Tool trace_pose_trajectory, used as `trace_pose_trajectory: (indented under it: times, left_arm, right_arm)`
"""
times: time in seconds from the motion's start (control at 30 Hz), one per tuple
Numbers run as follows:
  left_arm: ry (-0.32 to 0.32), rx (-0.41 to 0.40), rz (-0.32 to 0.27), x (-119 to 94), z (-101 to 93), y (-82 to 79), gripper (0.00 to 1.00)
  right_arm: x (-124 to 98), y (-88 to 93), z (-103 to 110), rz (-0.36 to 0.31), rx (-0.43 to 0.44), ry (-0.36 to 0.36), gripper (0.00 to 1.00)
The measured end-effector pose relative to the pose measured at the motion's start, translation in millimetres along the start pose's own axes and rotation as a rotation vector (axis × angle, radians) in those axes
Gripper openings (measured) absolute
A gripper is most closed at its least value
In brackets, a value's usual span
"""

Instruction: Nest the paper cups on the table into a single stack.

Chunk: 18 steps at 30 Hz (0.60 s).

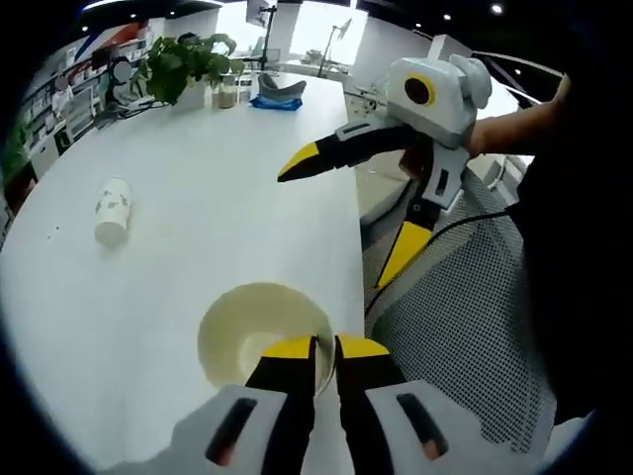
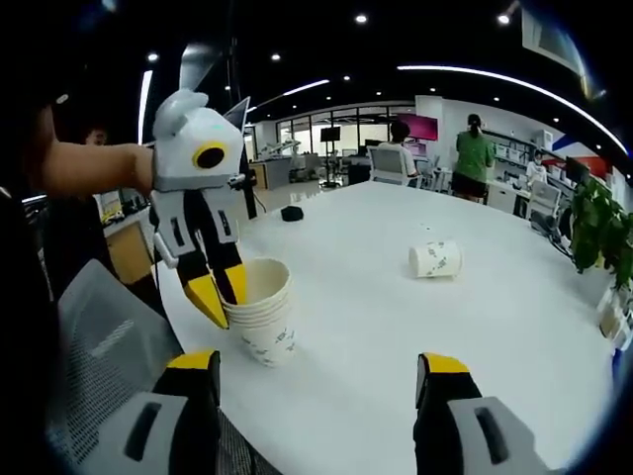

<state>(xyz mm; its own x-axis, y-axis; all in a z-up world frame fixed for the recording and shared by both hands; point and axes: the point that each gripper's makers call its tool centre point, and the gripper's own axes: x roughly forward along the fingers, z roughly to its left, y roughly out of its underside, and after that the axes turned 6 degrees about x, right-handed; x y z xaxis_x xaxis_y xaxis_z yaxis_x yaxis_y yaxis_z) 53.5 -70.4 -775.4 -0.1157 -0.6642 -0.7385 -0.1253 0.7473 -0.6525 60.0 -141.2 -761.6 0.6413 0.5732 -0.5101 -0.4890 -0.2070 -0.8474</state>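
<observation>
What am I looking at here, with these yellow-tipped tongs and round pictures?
A person holds a hand tool with two jaws in each hand, and a small camera rides on each tool. The left gripper view looks down past the left gripper, whose jaws pinch the rim of a stack of paper cups over the white table. The right gripper shows there too. The right gripper view looks across the table: the right gripper is open and holds nothing, and the left gripper grips the stack of paper cups. One lone cup lies on its side, not yet stacked.

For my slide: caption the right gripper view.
Left tool grips stack rim; lone cup lies on table.
</observation>
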Motion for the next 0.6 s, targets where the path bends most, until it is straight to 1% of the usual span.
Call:
trace_pose_trajectory:
  times: [0.17, 0.23, 0.4, 0.47, 0.53, 0.6]
  left_arm:
    - [-0.002, 0.001, -0.002, 0, -0.9, 1.3, 0.05]
    - [-0.011, 0.013, 0.005, 1, -0.1, 2.1, 0.05]
    - [-0.017, 0.015, 0.017, 0, 0.5, 2.5, 0.06]
    - [-0.022, 0.016, 0.009, -2, 0.3, 1.2, 0.06]
    - [-0.031, 0.005, -0.029, -6, -1.3, -6.9, 0.08]
    - [-0.042, -0.003, -0.053, -9, -0.4, -10.9, 0.12]
  right_arm:
    - [0, -0.4, -1, -0.003, 0.002, 0.002, 0.82]
    - [0, -0.7, -1, -0.004, 0.002, 0.003, 0.82]
    - [0, -2.4, -1, -0.010, 0.006, 0.007, 0.82]
    - [-1, -3.8, -2, -0.015, 0.011, 0.009, 0.82]
    - [-1, -4.7, -2, -0.018, 0.017, 0.011, 0.82]
    - [-1, -5.8, -3, -0.023, 0.024, 0.012, 0.81]
